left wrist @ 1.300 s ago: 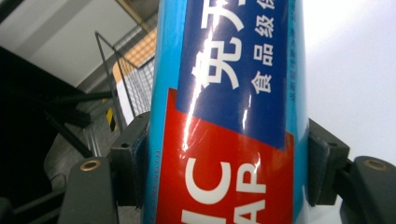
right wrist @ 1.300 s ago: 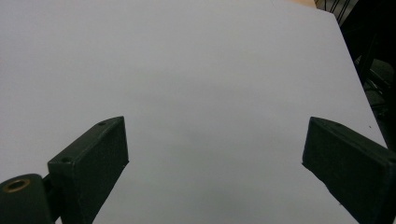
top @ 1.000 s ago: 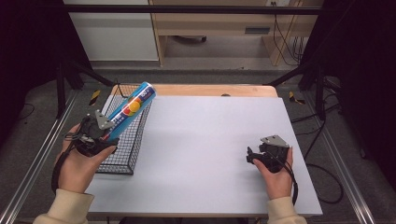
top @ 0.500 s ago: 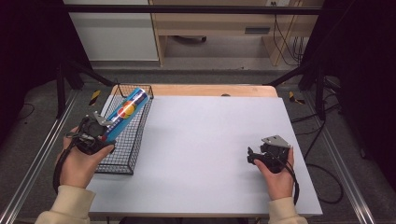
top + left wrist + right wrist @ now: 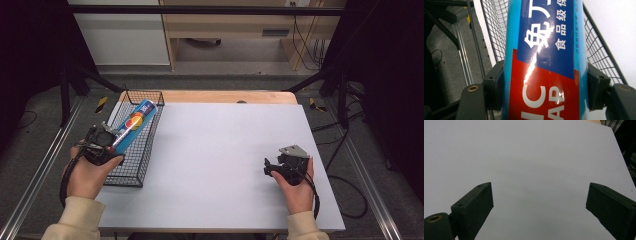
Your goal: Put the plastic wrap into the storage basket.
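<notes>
From the high view, we hold the blue box point(image 5: 133, 126) in our left gripper point(image 5: 112, 141), clamped near its lower end; its long axis runs up and away from the jaws, tilted toward the far right, so the free end rides above the wire basket point(image 5: 131, 172); the basket stands along the left edge of the white table point(image 5: 220, 165), directly under the box; whether the box touches the mesh we cannot tell from here. Our right gripper point(image 5: 267, 167) rests well apart on the right side of the table, pointing left across bare surface with nothing in it; the left hand point(image 5: 89, 172) is plainly the nearer one, so we judge the coming move, laying the box down lengthwise in the basket, belongs to it alone.

From the left gripper view, the box point(image 5: 544, 60) stands straight up between the two black jaws; the pads press its two sides, so the jaws are closed firm on it; basket mesh point(image 5: 599, 55) shows behind on both sides, which tells us the box's length already runs along the basket's length.

From the right gripper view, our jaws stand wide apart over the plain white table point(image 5: 529, 157); nothing lies between them.
</notes>
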